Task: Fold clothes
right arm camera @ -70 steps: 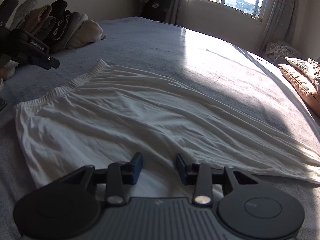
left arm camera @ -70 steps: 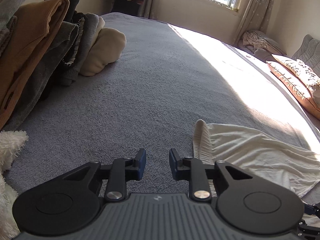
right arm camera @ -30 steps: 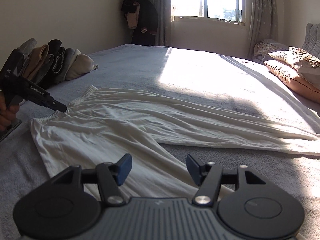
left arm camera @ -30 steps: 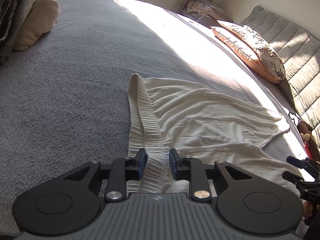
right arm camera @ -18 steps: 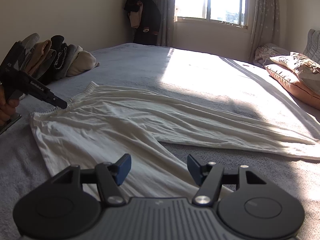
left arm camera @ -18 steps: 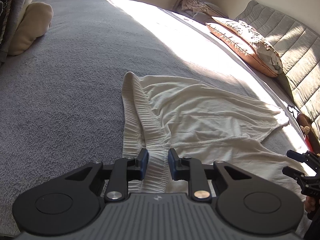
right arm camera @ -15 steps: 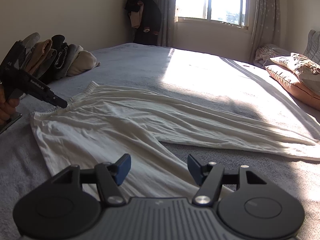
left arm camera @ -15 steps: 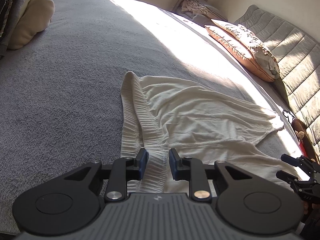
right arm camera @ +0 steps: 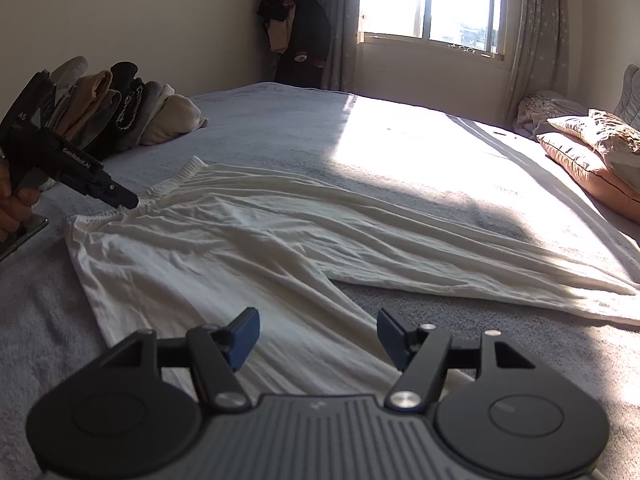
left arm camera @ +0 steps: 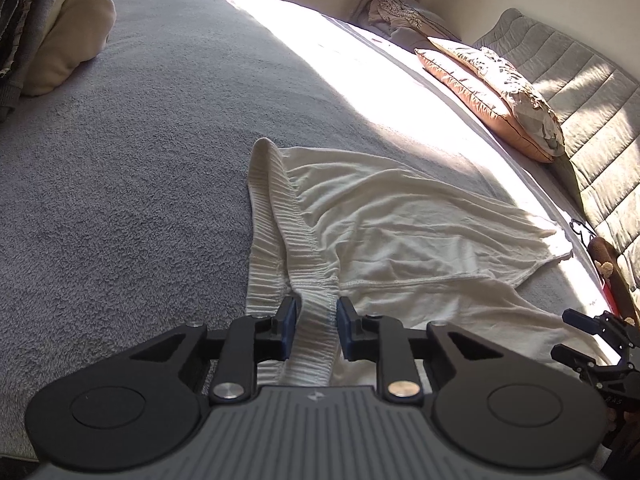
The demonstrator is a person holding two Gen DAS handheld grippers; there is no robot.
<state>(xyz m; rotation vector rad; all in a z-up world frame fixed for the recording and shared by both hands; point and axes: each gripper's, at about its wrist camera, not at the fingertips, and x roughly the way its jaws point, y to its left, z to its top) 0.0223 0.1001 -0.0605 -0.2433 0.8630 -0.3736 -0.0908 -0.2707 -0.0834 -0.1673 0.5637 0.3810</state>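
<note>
Cream trousers (right arm camera: 248, 240) lie spread on the grey bed cover (right arm camera: 304, 128), legs running right into the sunlight. Their elastic waistband (left arm camera: 280, 216) leads straight into my left gripper (left arm camera: 316, 326). Its jaws are closing, and the band fills the gap between the blue pads and bunches there. In the right wrist view the left gripper (right arm camera: 128, 200) pinches the puckered band at the left. My right gripper (right arm camera: 319, 334) stands open just above the nearer trouser leg, nothing between its fingers. It also shows at the far right of the left wrist view (left arm camera: 564, 332).
A row of folded clothes (right arm camera: 120, 108) stands along the bed's left side. Pillows (left arm camera: 500, 96) and a quilted headboard (left arm camera: 592, 128) lie to the right. Dark garments (right arm camera: 298, 28) hang in the corner by the window (right arm camera: 432, 0). A hand (right arm camera: 16, 204) holds the left gripper.
My left gripper swung from bare bed cover onto the waistband, and its jaws have narrowed on it, gathering the fabric. The right gripper's jaws stand wider than at first; it has since kept still.
</note>
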